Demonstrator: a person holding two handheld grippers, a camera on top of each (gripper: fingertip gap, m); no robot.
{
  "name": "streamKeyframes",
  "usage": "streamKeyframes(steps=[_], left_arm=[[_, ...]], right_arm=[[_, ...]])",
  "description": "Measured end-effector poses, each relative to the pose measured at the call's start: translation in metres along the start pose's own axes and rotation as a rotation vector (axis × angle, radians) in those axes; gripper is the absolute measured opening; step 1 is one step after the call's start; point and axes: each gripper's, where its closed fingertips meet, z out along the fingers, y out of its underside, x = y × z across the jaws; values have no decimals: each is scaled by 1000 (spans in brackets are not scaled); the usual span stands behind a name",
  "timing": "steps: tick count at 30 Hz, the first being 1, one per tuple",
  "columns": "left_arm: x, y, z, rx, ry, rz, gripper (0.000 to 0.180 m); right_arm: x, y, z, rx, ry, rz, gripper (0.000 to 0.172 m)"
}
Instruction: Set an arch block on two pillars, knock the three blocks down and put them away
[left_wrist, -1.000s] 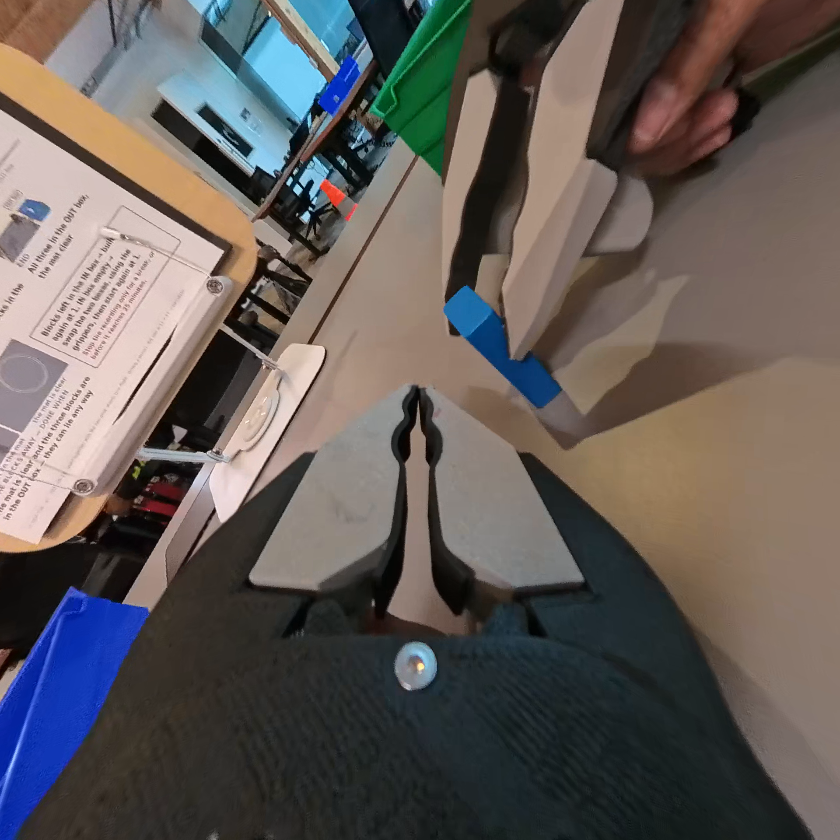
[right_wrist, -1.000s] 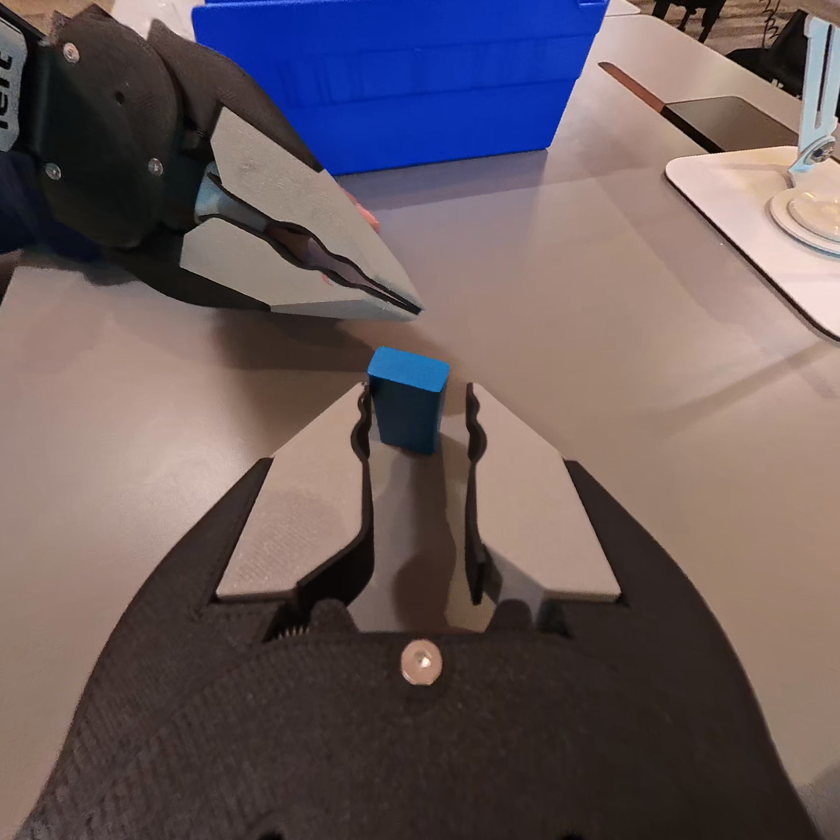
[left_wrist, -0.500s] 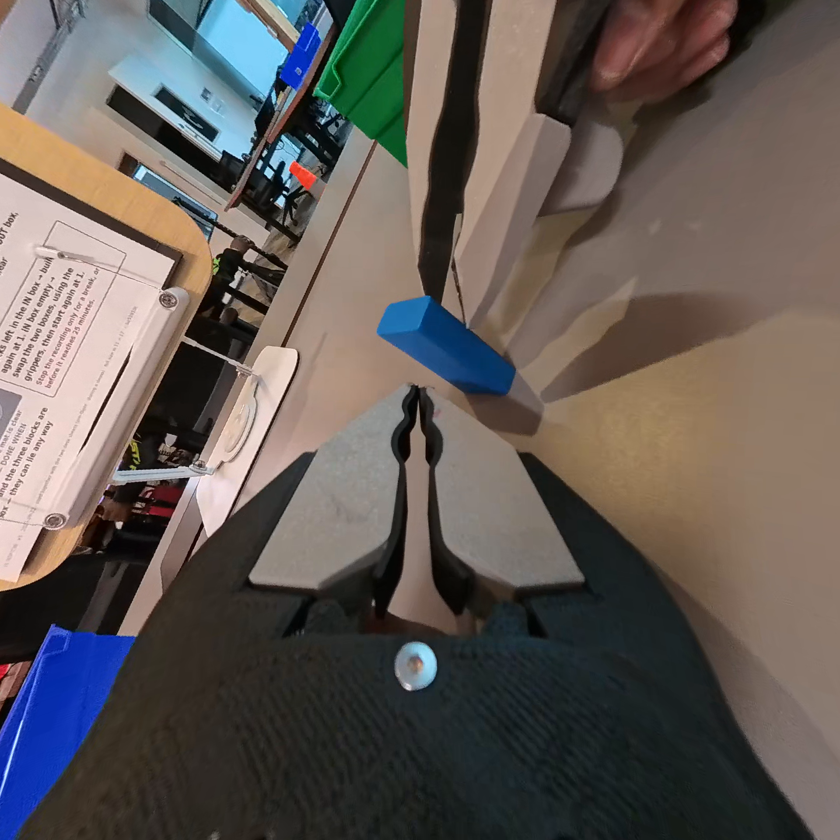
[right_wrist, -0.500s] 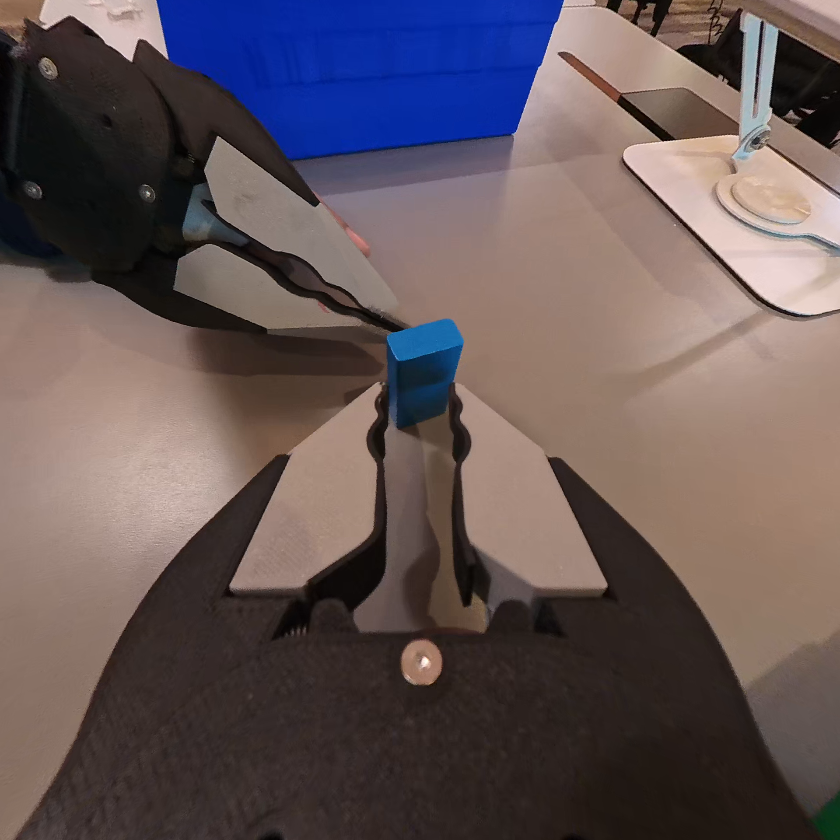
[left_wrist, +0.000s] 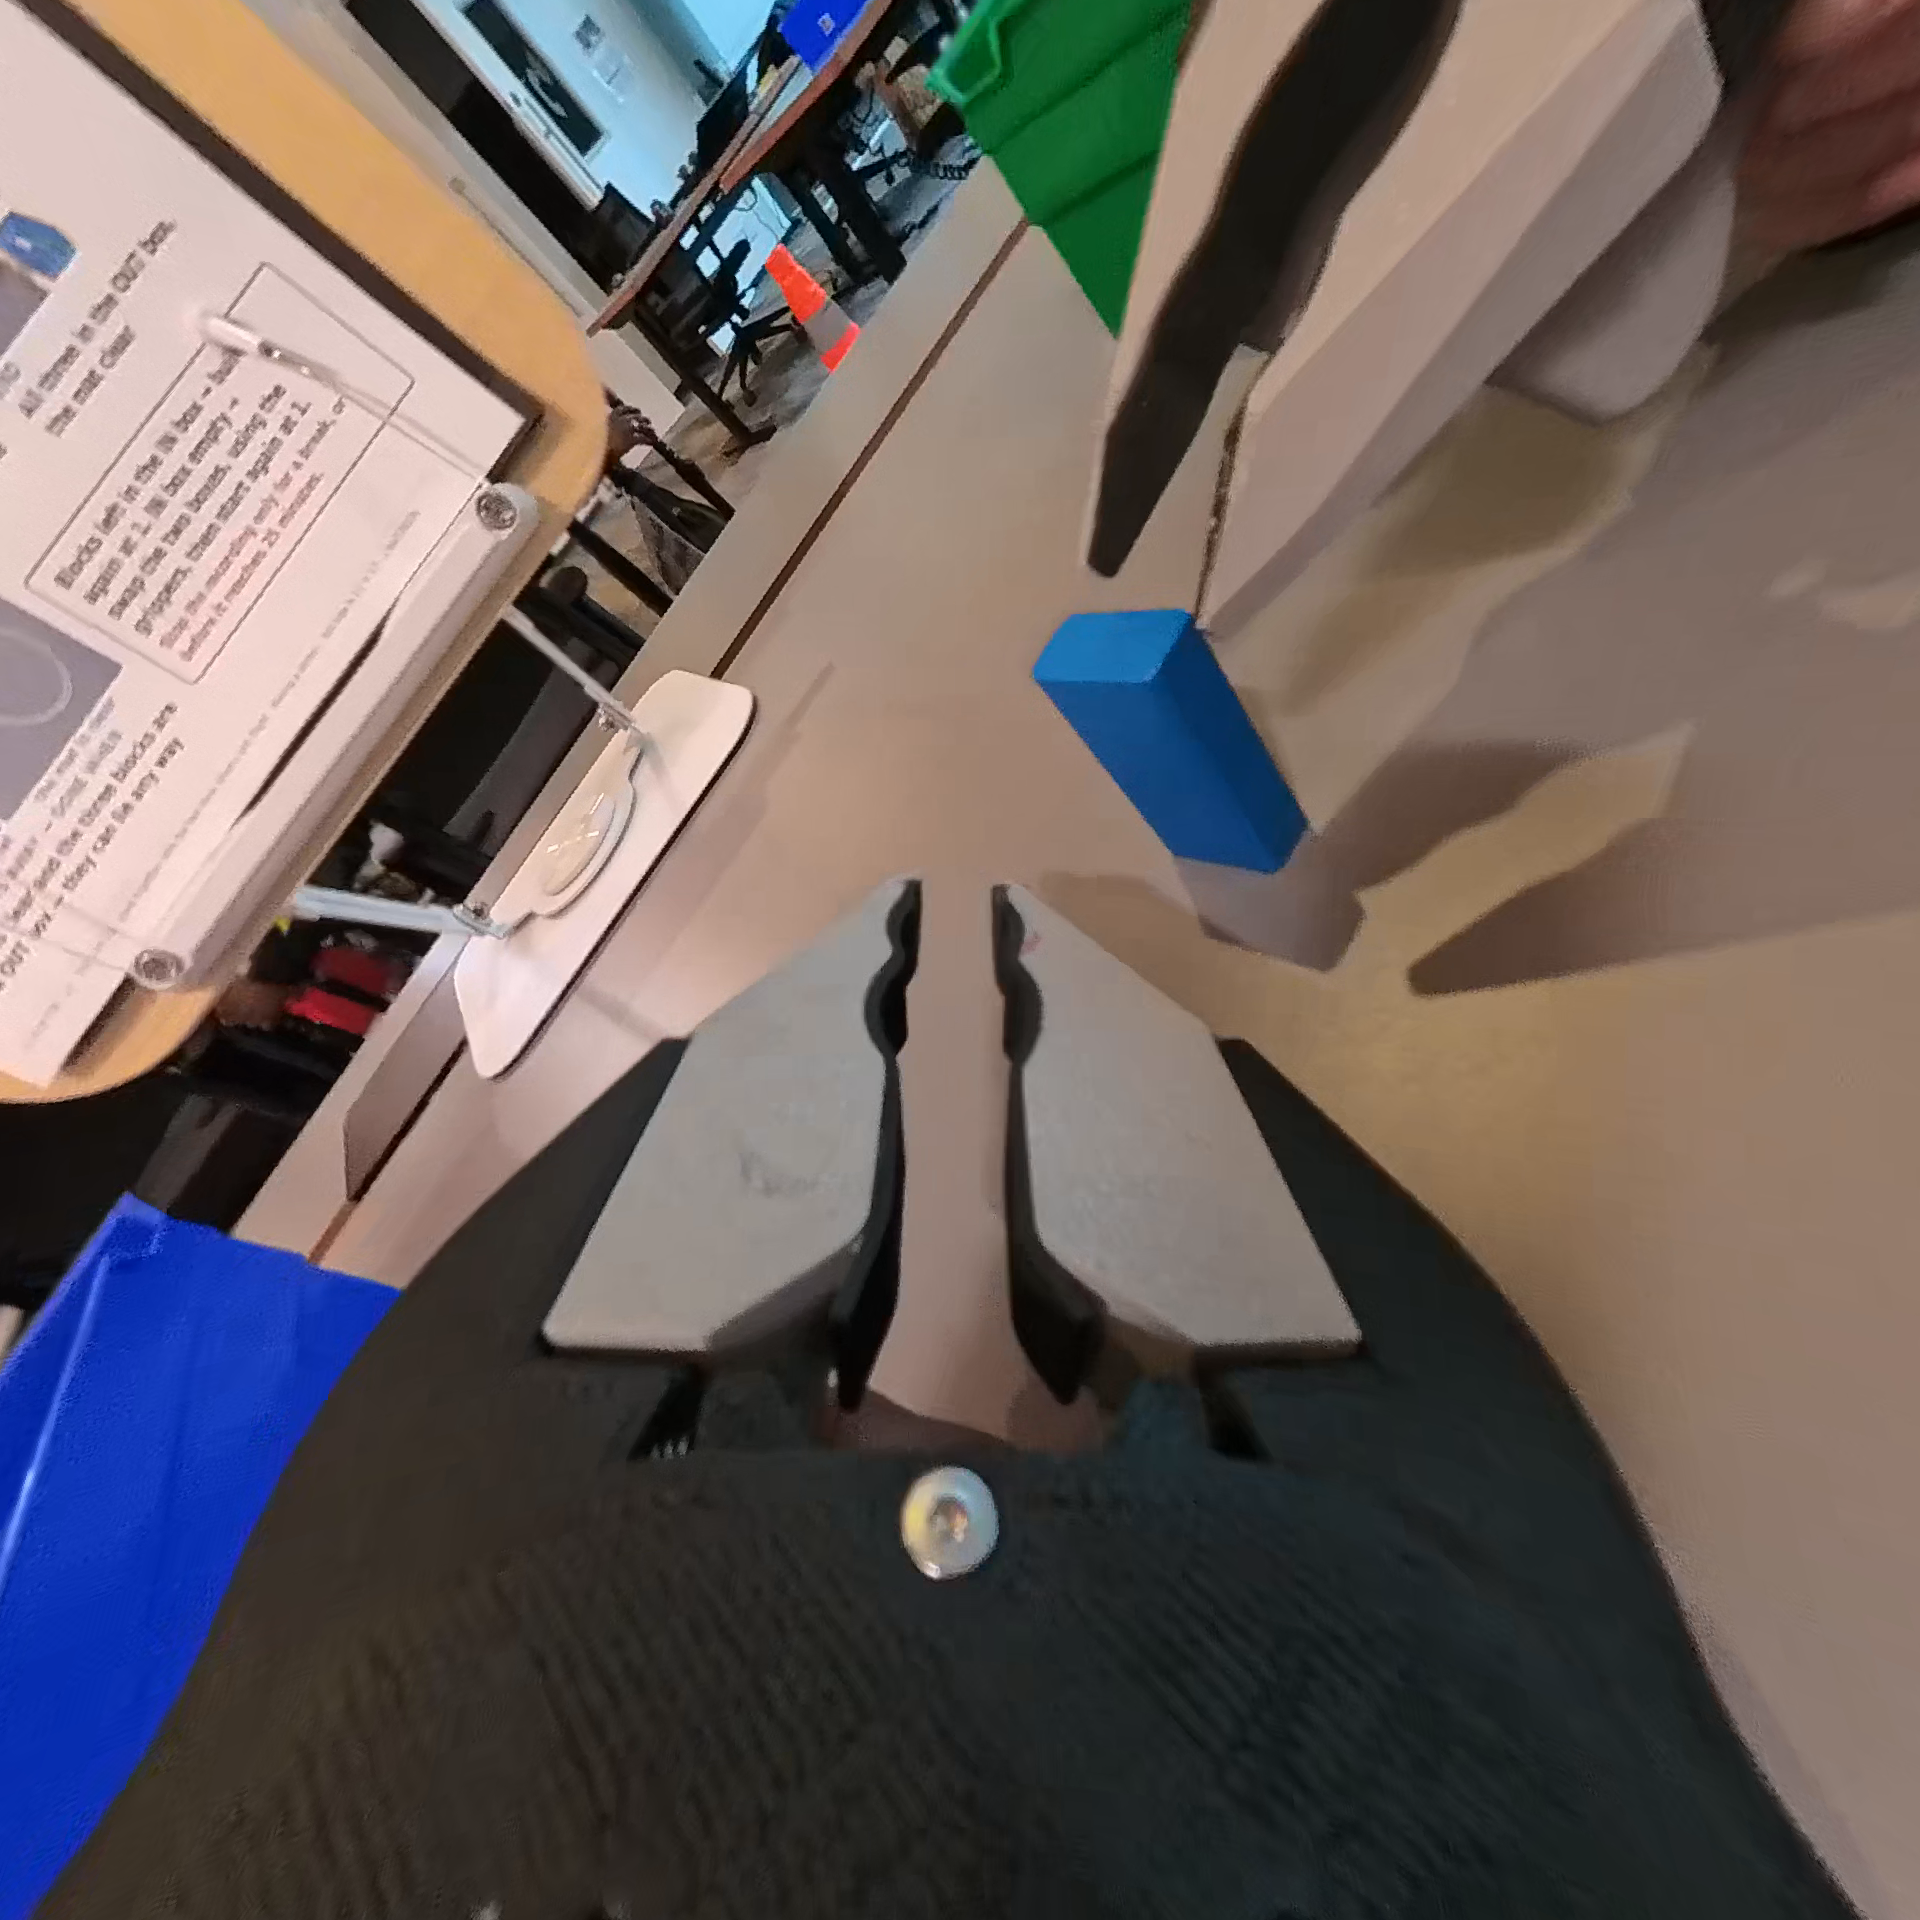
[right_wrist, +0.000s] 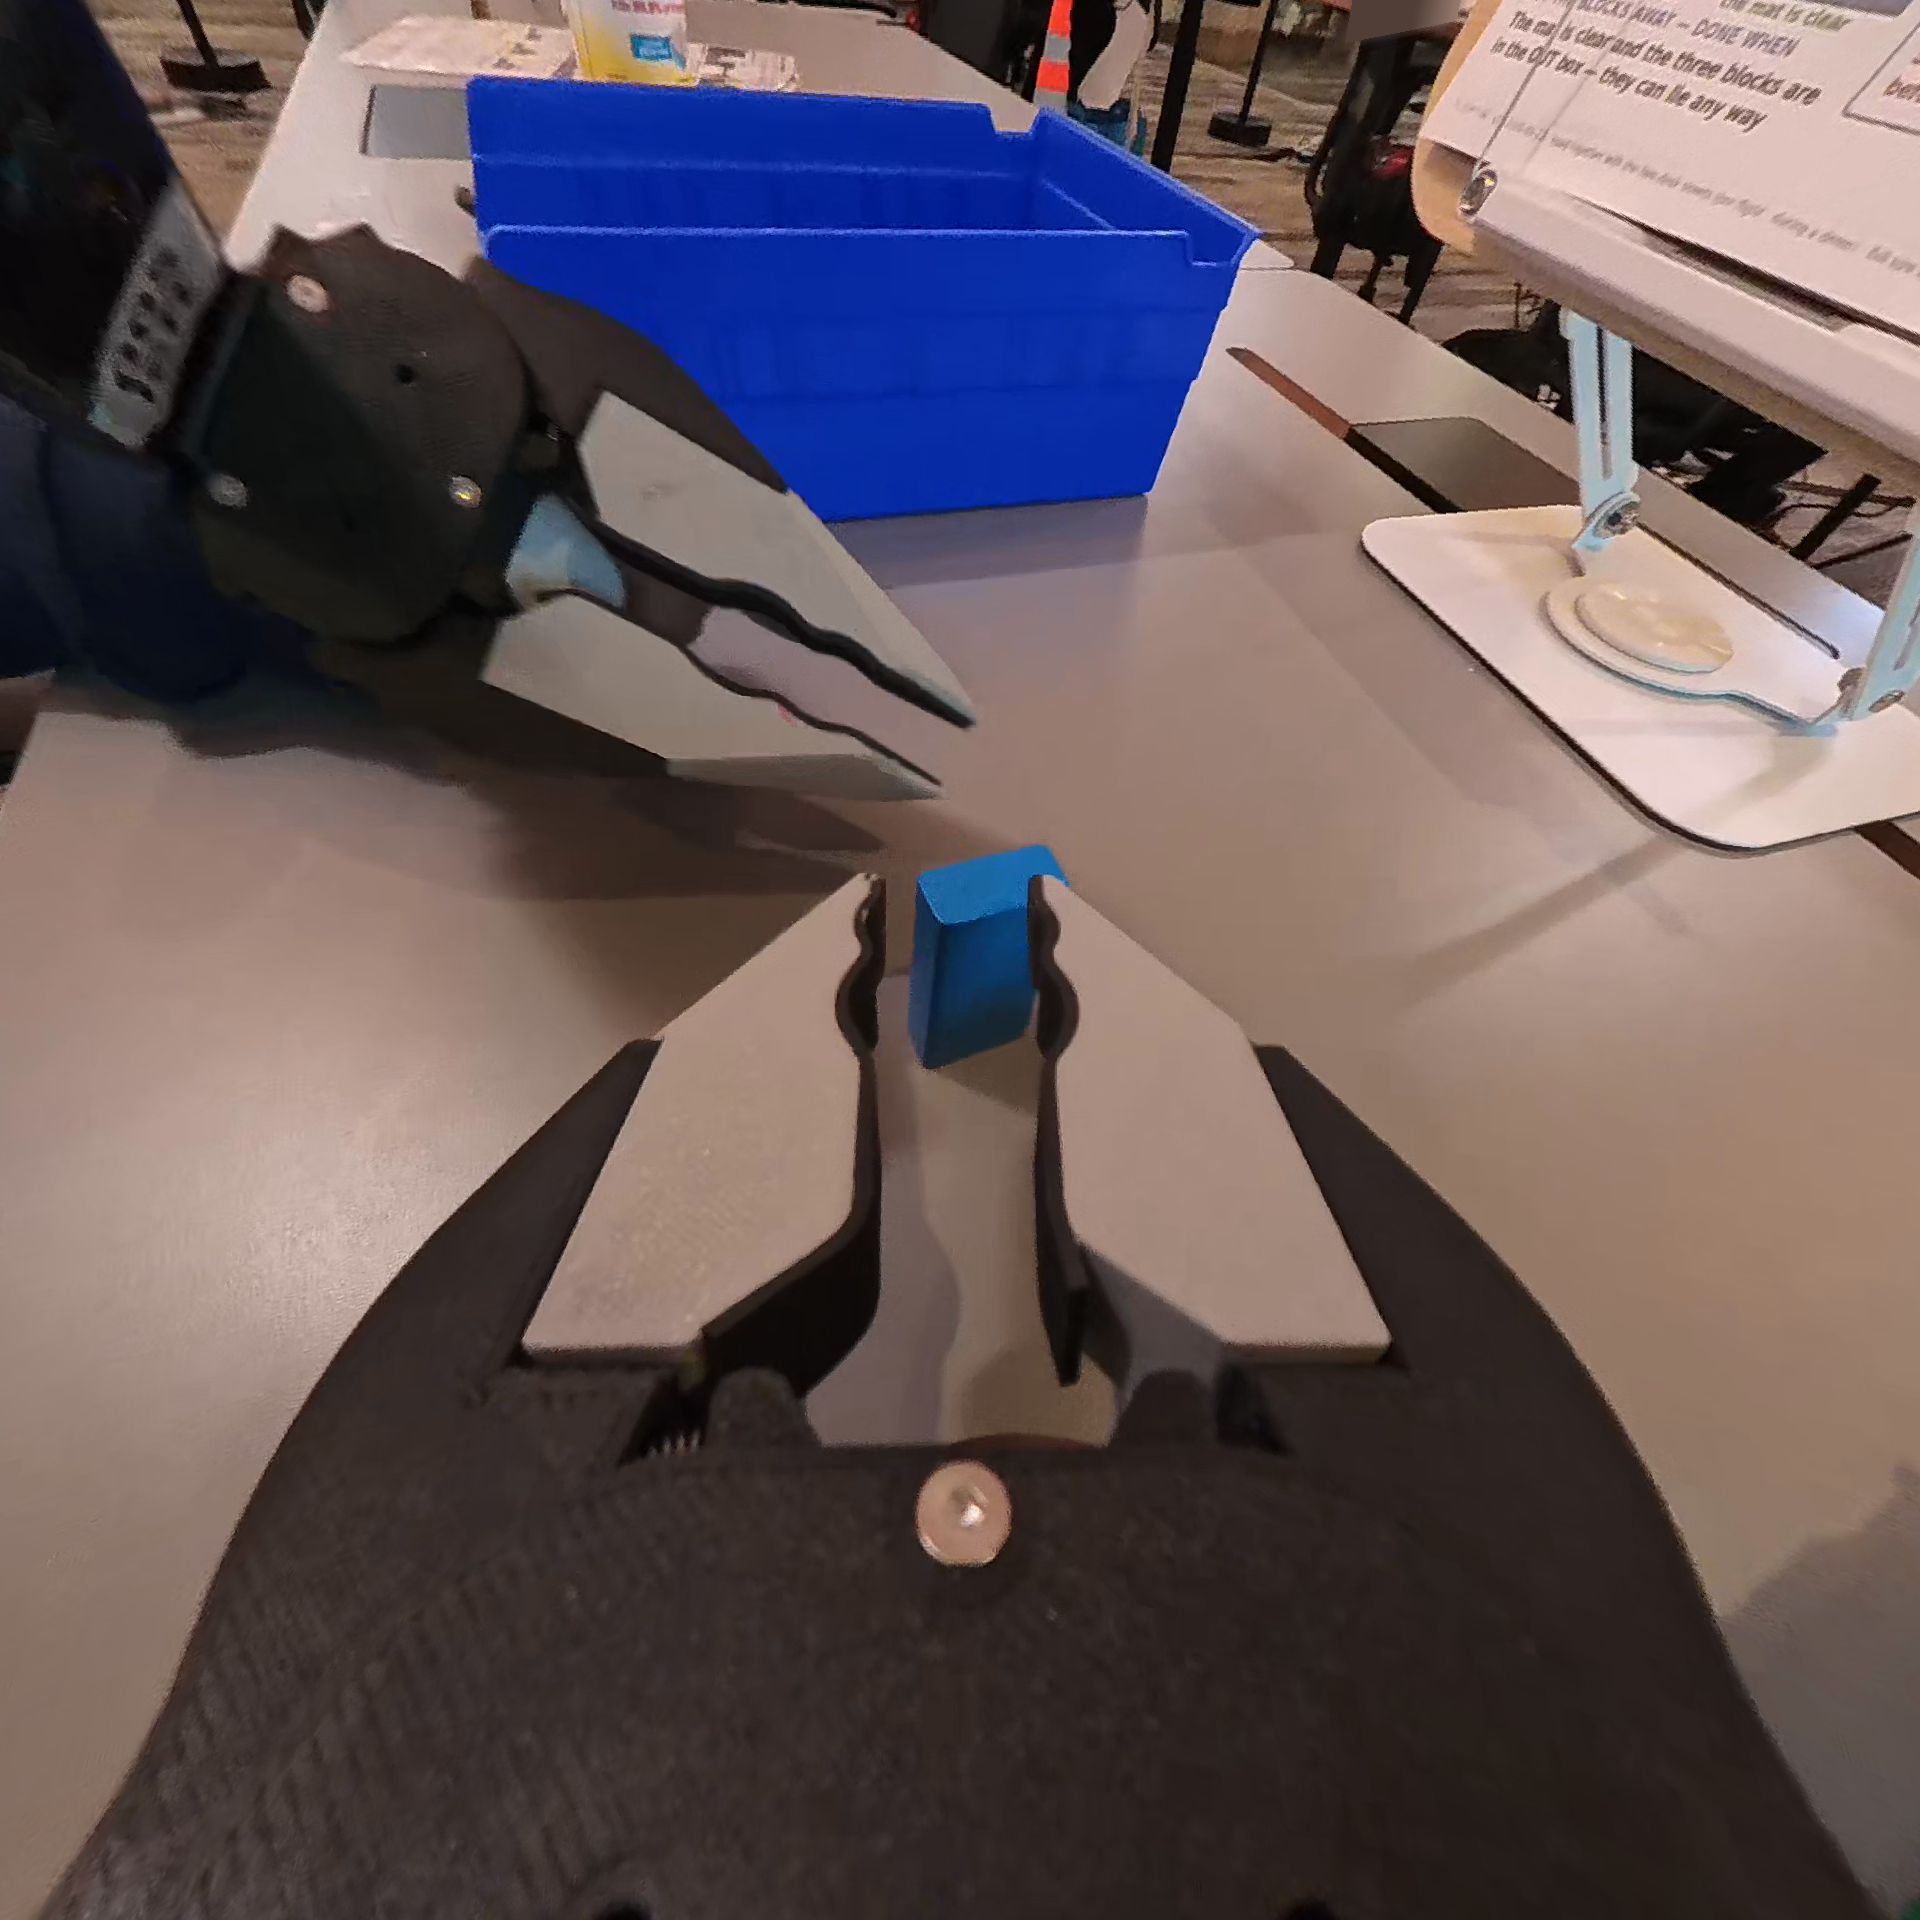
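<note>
Between the right tongs (right_wrist: 956, 883) sits the small blue rectangular block with softly rounded edges (right_wrist: 971, 966). It's matte, evenly coloured, and standing on its end on the smooth grey tabletop (right_wrist: 1299, 831). The tongs are parted. The right-hand pad is up against the block's side, but there's a clear sliver of daylight between the block and the other pad, so it isn't clamped. Those fingers (right_wrist: 727, 1174) are flat grey wedges with wavy black rubbery inner edges, set in a black body with a ribbed, printed-looking texture.

The left tongs (left_wrist: 956, 894) are the same build. They're slightly apart with nothing but table showing in the slot, and their tips sit just short of the block, off to its left and pointing past it.

Further out, the tabletop is slightly glossy and picks up soft reflections. A deep blue ribbed plastic bin (right_wrist: 935, 343) sits behind the left tongs. A white flat stand base with rounded corners (right_wrist: 1662, 707) is off to the right, near the table's seam, and holds up a wooden board with a printed sheet (left_wrist: 208, 416). A green plastic bin (left_wrist: 1060, 156) is at the far edge. Bare table runs between the block and the blue bin.
</note>
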Motion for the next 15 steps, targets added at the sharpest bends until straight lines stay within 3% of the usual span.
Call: streamKeyframes(steps=[5,9,12,15], left_arm=[[-8,-25,-55,76,76,-244,12],[-70,-26,-108,67,68,-415,17],[-130,8,-140,-78,44,-443,24],[-168,88,-163,-414,101,-467,33]], right_arm=[[6,-2,-4,24,35,20,24],[14,-2,-4,20,75,30,26],[14,-5,-5,34,89,24,26],[12,-4,-3,31,85,29,28]])
